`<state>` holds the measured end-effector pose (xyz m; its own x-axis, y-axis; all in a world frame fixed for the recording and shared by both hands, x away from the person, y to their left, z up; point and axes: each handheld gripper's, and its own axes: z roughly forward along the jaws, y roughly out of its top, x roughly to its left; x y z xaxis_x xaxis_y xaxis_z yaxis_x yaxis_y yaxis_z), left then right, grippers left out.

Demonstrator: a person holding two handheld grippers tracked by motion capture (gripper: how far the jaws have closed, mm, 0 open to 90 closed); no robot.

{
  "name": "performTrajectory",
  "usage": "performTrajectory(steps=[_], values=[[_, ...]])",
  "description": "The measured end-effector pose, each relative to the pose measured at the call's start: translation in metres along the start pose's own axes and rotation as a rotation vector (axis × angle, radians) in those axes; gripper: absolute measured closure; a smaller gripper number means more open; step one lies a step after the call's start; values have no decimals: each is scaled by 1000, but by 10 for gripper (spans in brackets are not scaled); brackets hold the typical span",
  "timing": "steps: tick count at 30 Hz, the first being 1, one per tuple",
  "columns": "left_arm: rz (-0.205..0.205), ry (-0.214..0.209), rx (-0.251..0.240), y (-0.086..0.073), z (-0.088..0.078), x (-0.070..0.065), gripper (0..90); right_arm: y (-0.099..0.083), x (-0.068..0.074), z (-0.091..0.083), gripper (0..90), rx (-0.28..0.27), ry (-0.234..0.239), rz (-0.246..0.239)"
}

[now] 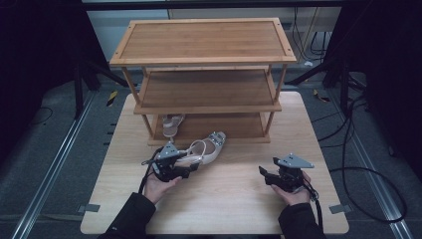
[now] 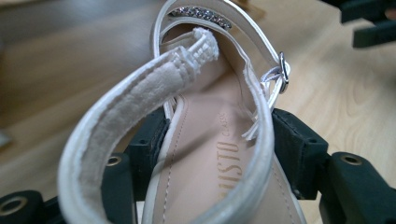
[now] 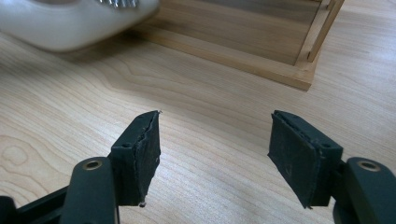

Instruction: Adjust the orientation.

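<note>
My left gripper [image 1: 191, 169] is black, with a grey plate. The shoe [image 2: 219, 154] is white, with a tan insole and silver stones at its toe. The rack [image 1: 204, 40] is brown wood; my table [image 1: 224, 199] is pale, grained wood.

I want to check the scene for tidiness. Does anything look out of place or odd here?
Only a little. One white sandal lies on the bottom shelf of the wooden rack, while its partner is off the rack over the table, gripped at the heel by the left gripper. Its ankle strap hangs unbuckled. Nothing looks damaged.
</note>
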<state>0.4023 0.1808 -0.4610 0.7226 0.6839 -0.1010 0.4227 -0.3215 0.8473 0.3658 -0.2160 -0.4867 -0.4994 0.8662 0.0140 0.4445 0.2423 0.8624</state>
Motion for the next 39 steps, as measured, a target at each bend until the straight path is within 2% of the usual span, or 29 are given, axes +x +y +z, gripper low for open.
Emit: performTrajectory(steps=[1, 3, 4, 5, 7, 8, 9, 10, 12, 18, 21, 25, 29, 31, 35, 38, 39], values=[[-11, 26, -10, 3, -2, 3, 409, 0, 0, 0, 339, 0, 1, 4], [-48, 51, -30, 5, -3, 10, 409, 0, 0, 0, 340, -3, -1, 0], [-48, 51, -30, 5, -3, 10, 409, 0, 0, 0, 340, -3, -1, 0], [-53, 101, -18, 9, -1, 15, 408, 0, 0, 1, 341, 1, -3, -1], [-76, 132, -18, 12, 3, 19, 409, 0, 1, 1, 341, 3, 0, -2], [-76, 132, -18, 12, 3, 19, 409, 0, 1, 1, 341, 3, 0, -2], [-93, 161, -17, 15, 9, 23, 409, 1, 1, 1, 341, 2, 3, 1], [-93, 161, -17, 15, 9, 23, 409, 1, 1, 1, 341, 2, 3, 1], [-103, 199, -7, 20, 19, 27, 408, 0, 1, 1, 342, 0, 2, -1], [-130, 248, -5, 28, 38, 30, 408, 0, 1, 1, 343, 2, 6, -1], [-146, 260, -16, 28, 42, 31, 408, 0, 1, 1, 343, 0, 5, -2], [-174, 312, -8, 24, 52, 36, 408, 0, 0, 0, 344, -3, 6, -2], [-197, 313, -22, 22, 60, 38, 408, 0, 1, 0, 344, -3, 8, -2], [-183, 320, -11, 22, 62, 38, 408, 0, 0, 0, 344, -4, 8, -2], [-181, 328, -12, 21, 66, 37, 406, 0, 0, -1, 346, -7, 8, -2], [-185, 332, -16, 21, 67, 38, 397, 0, 1, 0, 346, -5, 8, -6], [-201, 330, -19, 20, 67, 39, 391, 0, 1, 0, 346, -2, 8, -4]])
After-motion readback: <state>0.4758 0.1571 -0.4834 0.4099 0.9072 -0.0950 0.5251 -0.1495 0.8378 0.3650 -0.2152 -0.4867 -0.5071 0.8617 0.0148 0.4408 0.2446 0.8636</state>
